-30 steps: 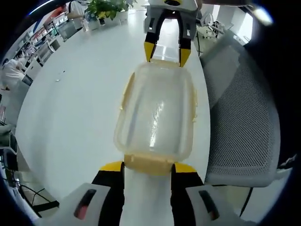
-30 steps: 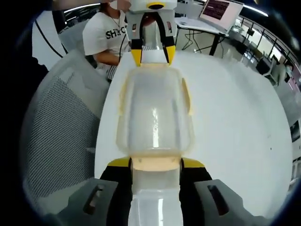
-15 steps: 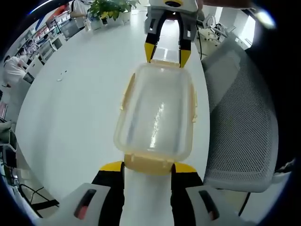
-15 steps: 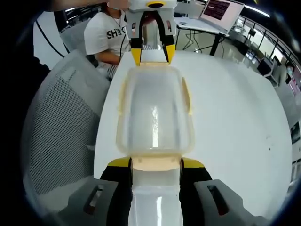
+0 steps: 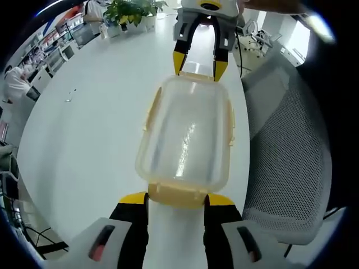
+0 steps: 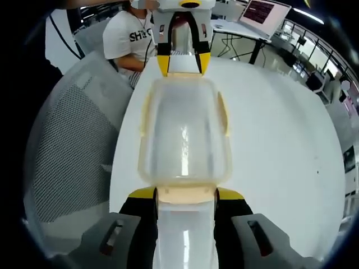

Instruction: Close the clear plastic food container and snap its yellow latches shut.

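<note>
Little changed over last second: container (image 5: 185, 134) stayed on white table (image 5: 84, 123), lid on. My left gripper (image 5: 176, 197) and right gripper (image 6: 185, 195) jaws kept straddling end latches, open; snapping unconfirmed.

**Two cameras facing each other across one container**

The left gripper view looks down and forward along its own jaws from close above the white bench (image 5: 84, 140), with the clear container (image 5: 188, 134) right in front of the lens. At the far end of the container the right gripper (image 5: 199, 66) points back at the camera. The right gripper view is the mirror case: it looks steeply down from the opposite end, with the same container (image 6: 184, 134) close up and the left gripper (image 6: 179, 64) facing it. Both views share the container, the bench edge alongside it and the mesh chair (image 5: 286, 145) just off that edge (image 6: 73, 145).
</note>
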`<state>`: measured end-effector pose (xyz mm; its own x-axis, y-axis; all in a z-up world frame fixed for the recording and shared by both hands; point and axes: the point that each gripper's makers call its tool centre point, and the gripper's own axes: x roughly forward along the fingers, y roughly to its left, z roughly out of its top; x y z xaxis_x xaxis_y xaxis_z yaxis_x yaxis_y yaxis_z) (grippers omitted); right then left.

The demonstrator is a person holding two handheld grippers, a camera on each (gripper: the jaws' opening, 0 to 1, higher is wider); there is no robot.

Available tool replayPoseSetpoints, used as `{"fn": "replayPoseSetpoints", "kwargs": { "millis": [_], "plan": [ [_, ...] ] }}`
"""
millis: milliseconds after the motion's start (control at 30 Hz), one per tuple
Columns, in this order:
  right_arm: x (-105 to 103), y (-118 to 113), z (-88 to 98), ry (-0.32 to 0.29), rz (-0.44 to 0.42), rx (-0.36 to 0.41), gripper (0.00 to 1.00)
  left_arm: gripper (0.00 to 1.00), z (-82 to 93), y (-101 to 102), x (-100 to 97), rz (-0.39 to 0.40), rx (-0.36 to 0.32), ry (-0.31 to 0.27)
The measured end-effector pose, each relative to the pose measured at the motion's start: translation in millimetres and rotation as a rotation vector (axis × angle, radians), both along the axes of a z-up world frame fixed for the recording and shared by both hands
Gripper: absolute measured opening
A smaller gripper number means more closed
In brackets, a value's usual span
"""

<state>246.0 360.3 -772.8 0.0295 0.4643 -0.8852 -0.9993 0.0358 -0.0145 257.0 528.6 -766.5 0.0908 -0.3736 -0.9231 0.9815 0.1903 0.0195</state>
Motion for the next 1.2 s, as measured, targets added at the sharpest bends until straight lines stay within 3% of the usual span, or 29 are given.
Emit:
{"fn": "replayPoseSetpoints", "kwargs": {
  "millis": [1200],
  "plan": [
    [1.3, -70.8, 2.5, -0.018, -0.007, -0.03, 0.35, 0.32, 1.4, -71.5, 1.2, 0.002, -0.035, 0.0]
  ]
}}
